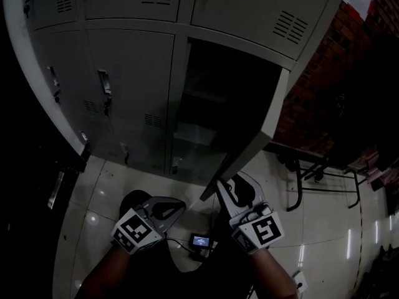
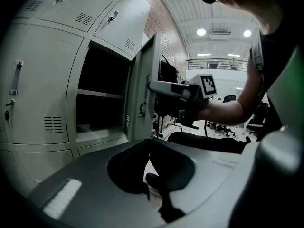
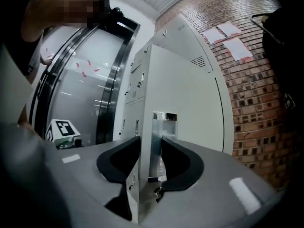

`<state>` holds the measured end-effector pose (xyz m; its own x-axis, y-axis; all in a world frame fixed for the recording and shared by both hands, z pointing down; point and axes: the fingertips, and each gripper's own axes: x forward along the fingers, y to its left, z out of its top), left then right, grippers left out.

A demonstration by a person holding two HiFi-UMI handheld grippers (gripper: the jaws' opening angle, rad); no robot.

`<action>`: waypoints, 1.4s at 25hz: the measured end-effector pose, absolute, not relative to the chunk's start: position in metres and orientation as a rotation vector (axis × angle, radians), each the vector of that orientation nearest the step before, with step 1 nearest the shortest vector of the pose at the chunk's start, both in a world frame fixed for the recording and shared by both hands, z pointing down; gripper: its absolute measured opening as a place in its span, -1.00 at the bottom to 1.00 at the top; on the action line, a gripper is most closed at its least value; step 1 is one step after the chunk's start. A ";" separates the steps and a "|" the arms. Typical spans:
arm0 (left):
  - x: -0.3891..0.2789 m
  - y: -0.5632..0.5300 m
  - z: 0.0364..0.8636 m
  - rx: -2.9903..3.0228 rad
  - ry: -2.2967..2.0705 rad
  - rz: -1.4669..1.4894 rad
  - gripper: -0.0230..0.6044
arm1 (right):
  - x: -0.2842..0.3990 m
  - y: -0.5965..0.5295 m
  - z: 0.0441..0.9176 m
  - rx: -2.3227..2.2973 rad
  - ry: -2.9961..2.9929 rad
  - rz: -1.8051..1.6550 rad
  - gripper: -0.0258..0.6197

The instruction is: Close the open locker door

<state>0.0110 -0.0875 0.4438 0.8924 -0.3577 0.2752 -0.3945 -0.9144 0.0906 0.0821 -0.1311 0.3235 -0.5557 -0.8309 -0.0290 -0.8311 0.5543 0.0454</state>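
The grey locker door stands swung out from its dark open compartment. My right gripper is at the door's lower free edge. In the right gripper view the door edge, with its metal latch plate, runs straight between the jaws of the right gripper, and both pads press on it. My left gripper hangs lower left, apart from the door, its jaws together with nothing in them. From the left gripper view I see the open compartment, the door and the right gripper on it.
Shut lockers fill the wall left of and above the open one. A brick wall and a metal-framed bench stand to the right. A small lit device with a cable lies on the tiled floor between my grippers.
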 end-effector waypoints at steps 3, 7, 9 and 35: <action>0.011 -0.087 0.439 2.922 -0.576 0.365 -0.89 | 0.060 -0.152 0.324 -1.559 2.739 0.091 -0.45; 0.007 -0.086 0.436 2.921 -0.579 0.344 -0.89 | 0.036 -0.183 0.327 -1.650 2.740 0.102 -0.47; 0.004 -0.087 0.436 2.917 -0.585 0.333 -0.89 | 0.027 -0.200 0.331 -1.692 2.743 0.097 -0.50; -0.017 -0.088 0.427 2.908 -0.575 0.236 -0.89 | 0.011 -0.366 0.335 -1.874 2.733 0.089 -0.79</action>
<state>-0.0167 -0.0881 0.4271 0.9131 -0.3626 0.1864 -0.3891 -0.9115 0.1332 0.0108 -0.3659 0.3350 -0.3507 -0.9298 0.1117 -0.9205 0.3642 0.1415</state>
